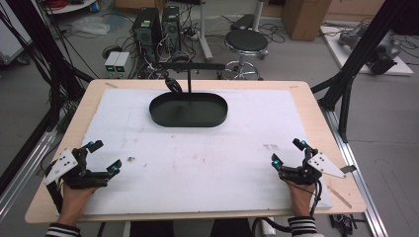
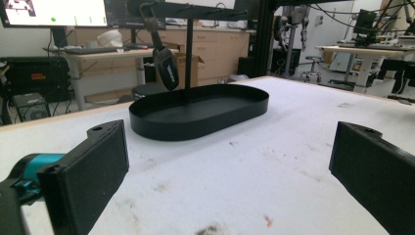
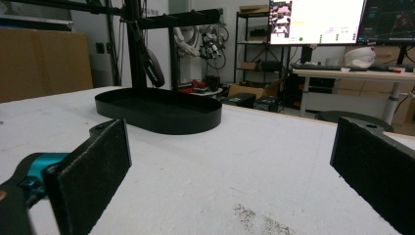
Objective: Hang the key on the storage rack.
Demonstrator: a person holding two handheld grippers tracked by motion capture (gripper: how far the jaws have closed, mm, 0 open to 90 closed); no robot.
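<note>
- The left gripper [image 1: 104,156] and right gripper [image 1: 287,151] are resting at the near corners of the white table [image 1: 197,163], both with jaws spread wide and holding nothing.
- The only loose thing is a small dark fob [image 2: 166,67], which is hanging by a strap from the crossbar of a black stand [image 1: 189,79] at the far middle, over the oval tray [image 1: 217,116], well apart from both grippers.
- The fob is looking light and hard-shelled, probably smooth plastic, so it is likely to swing at first touch and slip under a shallow pinch.
- Pinching across its flat faces near the middle, pads square to it, is looking safest; the thin strap above is looking too limp to steer by.
- The stand is looking stiff, its base sitting in the tray; whether a tug would tip it, I cannot tell.
</note>
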